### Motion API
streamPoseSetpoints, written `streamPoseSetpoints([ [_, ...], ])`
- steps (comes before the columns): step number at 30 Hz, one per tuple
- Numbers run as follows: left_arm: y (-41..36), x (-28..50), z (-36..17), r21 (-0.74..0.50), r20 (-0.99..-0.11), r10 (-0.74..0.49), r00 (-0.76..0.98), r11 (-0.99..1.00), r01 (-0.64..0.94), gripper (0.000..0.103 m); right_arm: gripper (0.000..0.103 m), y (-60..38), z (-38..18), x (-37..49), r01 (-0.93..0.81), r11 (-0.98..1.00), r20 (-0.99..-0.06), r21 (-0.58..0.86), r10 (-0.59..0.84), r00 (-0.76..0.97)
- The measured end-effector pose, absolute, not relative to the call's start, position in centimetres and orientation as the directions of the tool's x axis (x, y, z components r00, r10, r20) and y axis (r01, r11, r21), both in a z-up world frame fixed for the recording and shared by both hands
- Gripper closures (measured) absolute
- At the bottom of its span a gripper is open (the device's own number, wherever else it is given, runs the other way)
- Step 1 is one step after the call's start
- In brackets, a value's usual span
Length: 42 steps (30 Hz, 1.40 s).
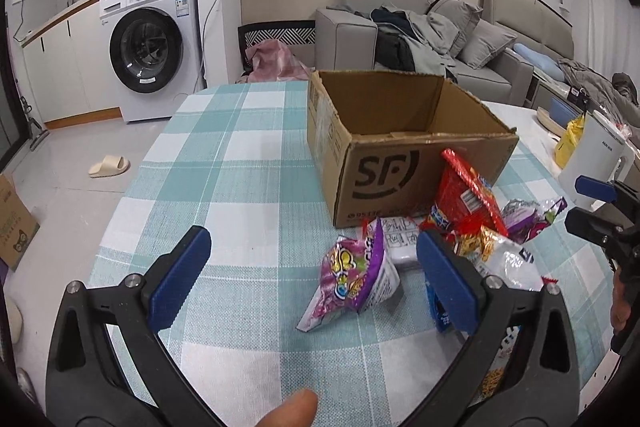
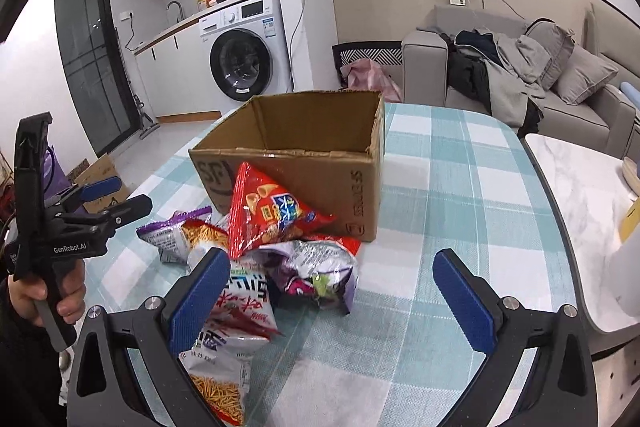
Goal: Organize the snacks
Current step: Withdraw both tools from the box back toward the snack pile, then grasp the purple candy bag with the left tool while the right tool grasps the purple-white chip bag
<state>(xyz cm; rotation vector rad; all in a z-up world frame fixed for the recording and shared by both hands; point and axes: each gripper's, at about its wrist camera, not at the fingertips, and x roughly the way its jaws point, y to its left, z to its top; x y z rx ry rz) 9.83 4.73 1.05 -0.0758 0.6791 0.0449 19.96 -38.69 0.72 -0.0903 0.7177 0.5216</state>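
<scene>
An open, empty cardboard box (image 1: 400, 147) marked SF stands on the checked tablecloth; it also shows in the right wrist view (image 2: 312, 151). Several snack bags lie in a pile before it: a red bag (image 2: 268, 211) leaning on the box, a purple bag (image 1: 352, 279), a crumpled purple bag (image 2: 320, 275) and a white bag with red print (image 2: 236, 311). My left gripper (image 1: 310, 281) is open, just above the table, with the purple bag between its fingers. My right gripper (image 2: 332, 301) is open over the pile, empty.
A white kettle (image 1: 592, 159) and a yellow bag (image 1: 568, 141) stand at the table's right. A sofa (image 2: 520, 75) with clothes is behind, a washing machine (image 1: 152, 47) at the back left. The marble side table (image 2: 580, 211) adjoins the right edge.
</scene>
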Motion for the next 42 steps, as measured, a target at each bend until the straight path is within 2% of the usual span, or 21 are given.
streamPoseSetpoints([
  [15, 4.6, 10.6, -2.3, -0.084, -0.689, -0.016, 0.724, 0.995, -0.057, 0.001, 0.000, -38.5, -2.5, 20.9, -0.460, 0.869, -0.707, 0.185, 0.442, 0.552],
  [32, 4.5, 13.4, -4.7, -0.102, -0.734, -0.063, 0.677, 0.995, -0.019, 0.001, 0.001, -37.9, -4.2, 23.5, -0.431, 0.873, -0.720, 0.229, 0.450, 0.529],
  [36, 4.5, 14.2, -5.1, -0.120, -0.744, -0.090, 0.662, 0.993, 0.000, 0.015, 0.002, -37.5, -4.4, 24.0, -0.431, 0.874, -0.720, 0.223, 0.446, 0.532],
  [41, 4.0, 14.4, -5.5, -0.142, -0.743, -0.138, 0.655, 0.989, 0.047, 0.034, 0.017, -37.1, -4.5, 24.3, -0.439, 0.871, -0.724, 0.220, 0.448, 0.525],
  [42, 3.9, 14.5, -5.6, -0.153, -0.743, -0.156, 0.651, 0.986, 0.063, 0.042, 0.019, -37.1, -4.5, 24.3, -0.439, 0.871, -0.726, 0.221, 0.447, 0.522],
])
